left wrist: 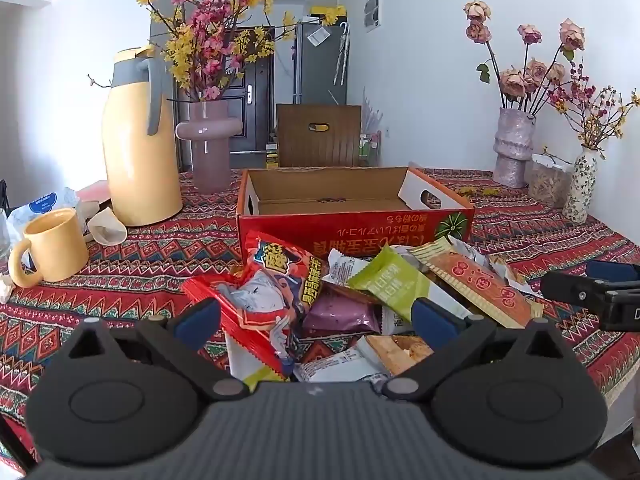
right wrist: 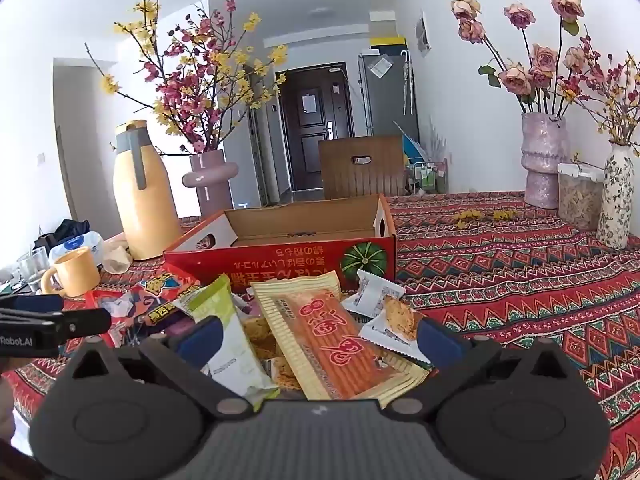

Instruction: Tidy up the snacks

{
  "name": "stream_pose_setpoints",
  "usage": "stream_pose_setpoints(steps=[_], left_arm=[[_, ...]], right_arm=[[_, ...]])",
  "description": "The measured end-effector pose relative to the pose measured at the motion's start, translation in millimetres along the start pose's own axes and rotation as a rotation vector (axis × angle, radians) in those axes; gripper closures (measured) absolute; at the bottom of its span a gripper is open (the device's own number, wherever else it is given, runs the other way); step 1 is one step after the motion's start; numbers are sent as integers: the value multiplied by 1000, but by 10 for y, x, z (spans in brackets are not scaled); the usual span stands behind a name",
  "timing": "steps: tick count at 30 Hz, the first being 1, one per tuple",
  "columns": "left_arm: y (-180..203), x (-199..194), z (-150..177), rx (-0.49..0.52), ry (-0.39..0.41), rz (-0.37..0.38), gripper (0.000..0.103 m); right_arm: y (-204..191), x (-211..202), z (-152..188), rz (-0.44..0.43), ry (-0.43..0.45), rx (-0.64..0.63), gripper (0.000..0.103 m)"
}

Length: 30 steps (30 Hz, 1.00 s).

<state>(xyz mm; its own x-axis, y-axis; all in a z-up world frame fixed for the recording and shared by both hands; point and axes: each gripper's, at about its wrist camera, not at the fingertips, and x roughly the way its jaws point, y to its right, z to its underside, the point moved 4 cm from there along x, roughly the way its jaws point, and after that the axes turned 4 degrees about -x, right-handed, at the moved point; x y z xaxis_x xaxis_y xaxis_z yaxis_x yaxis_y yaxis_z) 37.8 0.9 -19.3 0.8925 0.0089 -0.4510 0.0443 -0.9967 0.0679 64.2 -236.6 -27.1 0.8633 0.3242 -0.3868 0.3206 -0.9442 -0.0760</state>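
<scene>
Left tool (left wrist: 316,322) agape over snacks (left wrist: 360,300), box (left wrist: 356,228) beyond

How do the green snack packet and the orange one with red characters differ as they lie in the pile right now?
The green packet is narrower, with a plain white-and-green face; the orange packet is wider, with a cream border and big red characters. In the right wrist view, the green packet lies toward the left finger of the right gripper, the orange packet nearer the middle. Both lie loose on the pile before the red box, ungripped.

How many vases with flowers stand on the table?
3. A smooth pink vase beside the yellow jug at the left; a textured pink vase and a floral white vase at the far right. None seems hidden.
</scene>
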Motion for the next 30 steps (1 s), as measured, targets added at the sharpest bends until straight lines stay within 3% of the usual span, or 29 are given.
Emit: stream_pose_setpoints(steps=[30], left_arm=[[4, -79, 4, -4, 25, 6, 0]], right_arm=[[-25, -1, 2, 6, -17, -5, 0]])
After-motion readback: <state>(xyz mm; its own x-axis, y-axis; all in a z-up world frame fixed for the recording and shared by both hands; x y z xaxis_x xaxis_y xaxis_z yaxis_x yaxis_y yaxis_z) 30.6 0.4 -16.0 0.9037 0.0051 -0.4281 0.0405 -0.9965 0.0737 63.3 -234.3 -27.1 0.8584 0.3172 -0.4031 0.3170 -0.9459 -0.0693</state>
